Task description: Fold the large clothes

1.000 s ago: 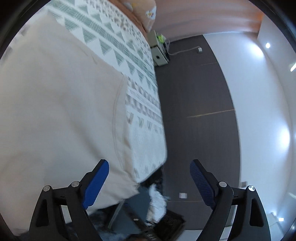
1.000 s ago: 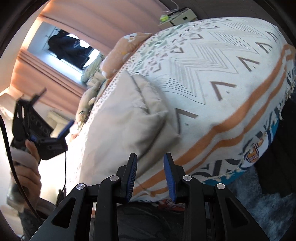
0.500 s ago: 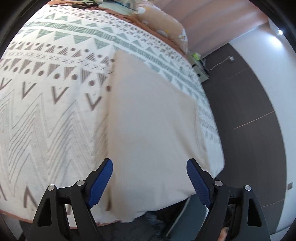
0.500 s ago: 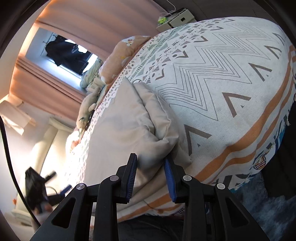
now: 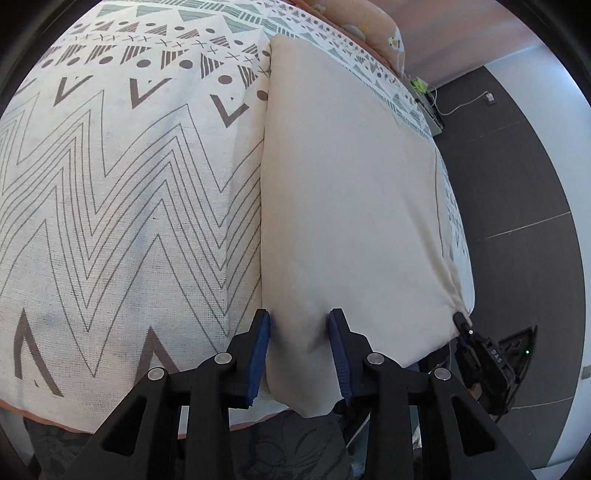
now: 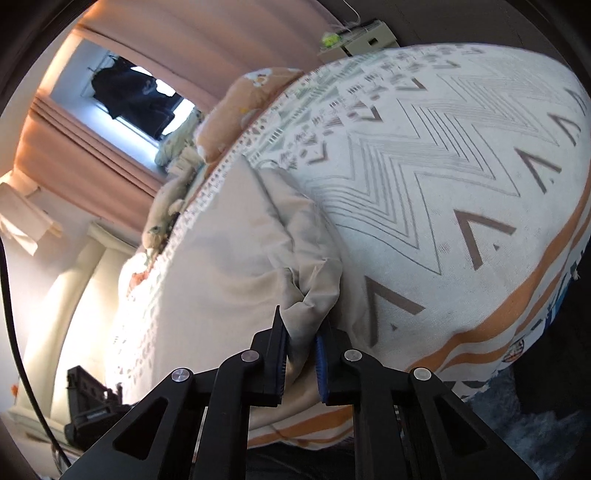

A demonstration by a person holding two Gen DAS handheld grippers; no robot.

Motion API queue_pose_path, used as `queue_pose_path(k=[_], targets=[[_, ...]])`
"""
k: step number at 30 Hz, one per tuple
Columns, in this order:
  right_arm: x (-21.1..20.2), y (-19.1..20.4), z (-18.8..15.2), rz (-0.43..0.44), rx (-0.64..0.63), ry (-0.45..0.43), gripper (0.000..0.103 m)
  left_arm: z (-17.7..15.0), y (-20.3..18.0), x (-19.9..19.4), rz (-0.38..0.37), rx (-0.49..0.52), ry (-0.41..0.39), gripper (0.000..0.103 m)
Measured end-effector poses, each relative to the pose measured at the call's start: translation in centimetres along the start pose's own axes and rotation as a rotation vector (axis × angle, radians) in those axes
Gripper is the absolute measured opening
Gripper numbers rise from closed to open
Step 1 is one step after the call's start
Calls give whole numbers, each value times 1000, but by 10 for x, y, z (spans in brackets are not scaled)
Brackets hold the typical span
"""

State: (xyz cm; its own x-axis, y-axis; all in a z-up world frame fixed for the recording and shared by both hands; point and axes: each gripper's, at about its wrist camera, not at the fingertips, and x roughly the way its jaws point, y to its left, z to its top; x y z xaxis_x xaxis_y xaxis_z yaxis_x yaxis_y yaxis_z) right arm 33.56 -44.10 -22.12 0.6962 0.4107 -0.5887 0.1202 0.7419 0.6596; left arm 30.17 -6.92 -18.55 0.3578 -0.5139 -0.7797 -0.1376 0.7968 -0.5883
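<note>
Left wrist view: left tool (image 5: 299, 341) closing around beige garment (image 5: 351, 192) near-edge corner on bed (image 5: 110, 184); right tool (image 6: 301, 350) closing, cloth bunched between pads. Get both pinches firm, lift evenly.

Dark plank floor (image 5: 517, 177), salmon curtains (image 6: 155, 48) – bright window (image 6: 74, 88), patterned bedspread (image 5: 110, 184), small bedside cabinet (image 6: 365, 37)

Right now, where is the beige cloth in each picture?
Left wrist view: the beige cloth runs up the middle and right; its near edge lies between the closing jaws of the left gripper.
Right wrist view: the beige cloth is at centre-left, a bunched corner in the right gripper.
Shared landmark: the orange pillow.
</note>
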Motion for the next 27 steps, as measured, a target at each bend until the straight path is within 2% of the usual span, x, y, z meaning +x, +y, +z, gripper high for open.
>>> queue_pose_path(k=[5, 7, 8, 9, 11, 17, 19, 23, 27], targets=[[-2, -5, -1, 9, 18, 15, 17, 4, -4, -3, 10, 18, 3, 36], [-7, 1, 4, -6, -26, 7, 27, 11, -2, -1, 5, 10, 3, 36], [-10, 4, 6, -28, -61, -4, 41, 13, -2, 1, 5, 8, 0, 36], [-14, 9, 9, -51, -101, -14, 59, 19, -2, 3, 7, 7, -4, 36], [-19, 17, 17, -93, -158, -33, 72, 27, -2, 6, 7, -3, -11, 37], [-7, 16, 56, -115, -188, 5, 72, 56, -5, 20, 13, 0, -16, 42], [4, 19, 70, -122, -205, 40, 72, 64, -5, 24, 9, -2, -17, 42], [27, 25, 96, -77, -223, 112, 72, 85, -6, 33, 14, -7, -21, 46], [58, 35, 118, -90, -281, 203, 72, 103, -4, 40, 20, -4, -27, 48]])
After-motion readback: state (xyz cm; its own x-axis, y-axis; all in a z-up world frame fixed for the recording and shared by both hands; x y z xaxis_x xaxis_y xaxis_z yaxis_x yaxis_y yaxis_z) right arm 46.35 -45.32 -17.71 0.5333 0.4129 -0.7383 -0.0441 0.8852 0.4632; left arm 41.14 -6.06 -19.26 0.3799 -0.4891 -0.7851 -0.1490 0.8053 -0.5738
